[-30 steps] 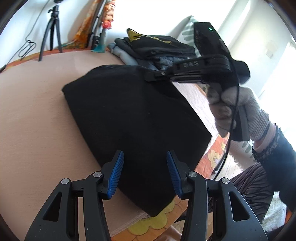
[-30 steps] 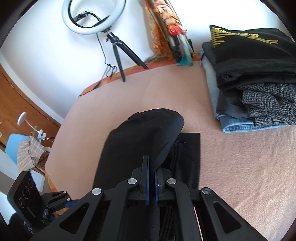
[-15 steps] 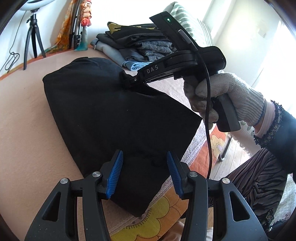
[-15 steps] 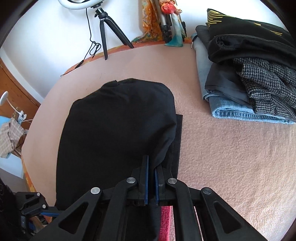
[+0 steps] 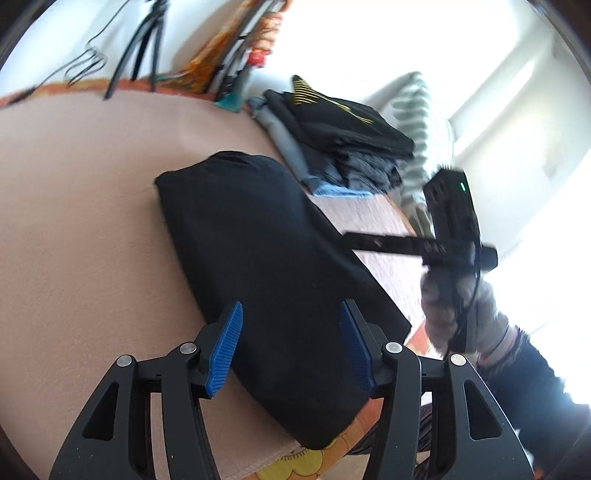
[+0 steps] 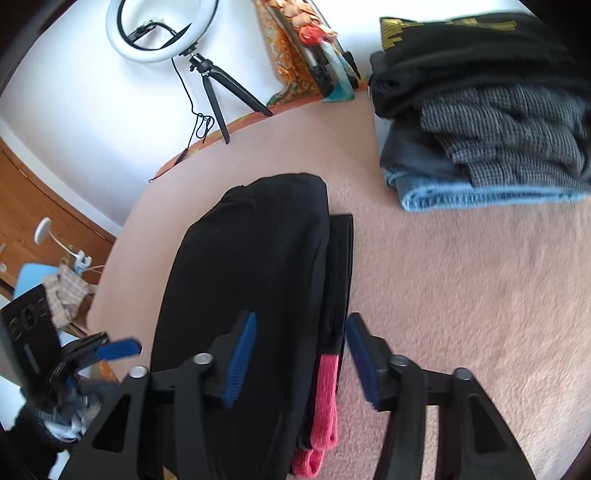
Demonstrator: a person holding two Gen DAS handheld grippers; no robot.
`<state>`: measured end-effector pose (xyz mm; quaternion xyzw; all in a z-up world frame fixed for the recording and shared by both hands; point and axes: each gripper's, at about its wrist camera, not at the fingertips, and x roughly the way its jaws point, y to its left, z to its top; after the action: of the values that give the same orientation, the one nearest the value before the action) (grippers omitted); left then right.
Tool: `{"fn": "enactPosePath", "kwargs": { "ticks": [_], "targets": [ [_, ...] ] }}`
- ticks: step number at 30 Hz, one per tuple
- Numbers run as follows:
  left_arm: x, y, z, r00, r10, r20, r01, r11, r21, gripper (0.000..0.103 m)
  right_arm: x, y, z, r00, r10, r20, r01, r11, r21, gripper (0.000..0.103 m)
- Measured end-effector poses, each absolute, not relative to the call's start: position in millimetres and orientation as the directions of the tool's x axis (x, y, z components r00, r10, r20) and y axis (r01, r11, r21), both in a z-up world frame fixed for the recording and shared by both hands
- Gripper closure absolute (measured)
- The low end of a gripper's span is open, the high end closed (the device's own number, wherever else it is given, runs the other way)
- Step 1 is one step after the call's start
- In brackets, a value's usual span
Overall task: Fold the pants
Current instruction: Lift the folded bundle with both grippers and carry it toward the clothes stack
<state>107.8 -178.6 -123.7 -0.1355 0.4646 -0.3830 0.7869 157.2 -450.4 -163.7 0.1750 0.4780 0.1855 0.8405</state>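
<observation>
Right wrist: right tool (image 6: 301, 354) spread over folded pants (image 6: 243, 280), holding nothing. Left tool (image 5: 291, 347) spread too. Fold laid; next likely smoothing or stacking.

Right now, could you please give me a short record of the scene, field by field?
Surface: pink blanket
Garment: black pants, folded, flat on the blanket, pink cuffs showing
Left claw: open, above the pants' near end
Right claw: open, above the pants, holding nothing
Nearby: clothes pile, apart from the pants
Background: ring light on a tripod
</observation>
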Motion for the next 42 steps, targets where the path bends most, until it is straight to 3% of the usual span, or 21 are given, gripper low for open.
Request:
{"fn": "enactPosePath", "kwargs": {
  "ticks": [13,28,30,32,39,42],
  "targets": [
    [143.3,-172.7,-170.9,0.145,-0.783,-0.604,0.261,0.619,-0.74,0.048,153.8,-485.9,-195.1,0.415,0.695,-0.588,-0.119,0.682,0.722,0.038],
    [149.2,-190.1,-171.1,0.155,-0.801,-0.579,0.255,0.599,-0.759,0.043,159.3,-464.6,-199.2,0.405,0.739,-0.538,-0.181,0.641,0.746,0.038],
    [151.1,-193.1,-170.8,0.158,-0.801,-0.577,0.253,0.598,-0.761,0.043,162.6,-459.0,-200.1,0.399,0.745,-0.535,-0.182,0.636,0.75,0.043],
    [152.4,-194.2,-170.9,0.159,-0.801,-0.577,0.251,0.598,-0.761,0.043,164.1,-455.6,-203.1,0.402,0.737,-0.544,-0.173,0.644,0.745,0.058],
    [150.9,-199.8,-168.6,0.177,-0.789,-0.588,0.294,0.612,-0.734,0.043,163.5,-455.5,-201.5,0.428,0.711,-0.559,-0.171,0.67,0.722,0.069],
    [151.4,-199.0,-168.0,0.189,-0.789,-0.585,0.292,0.614,-0.733,0.049,159.0,-444.3,-188.0,0.456,0.656,-0.602,-0.196,0.734,0.65,0.073]
  ]
}}
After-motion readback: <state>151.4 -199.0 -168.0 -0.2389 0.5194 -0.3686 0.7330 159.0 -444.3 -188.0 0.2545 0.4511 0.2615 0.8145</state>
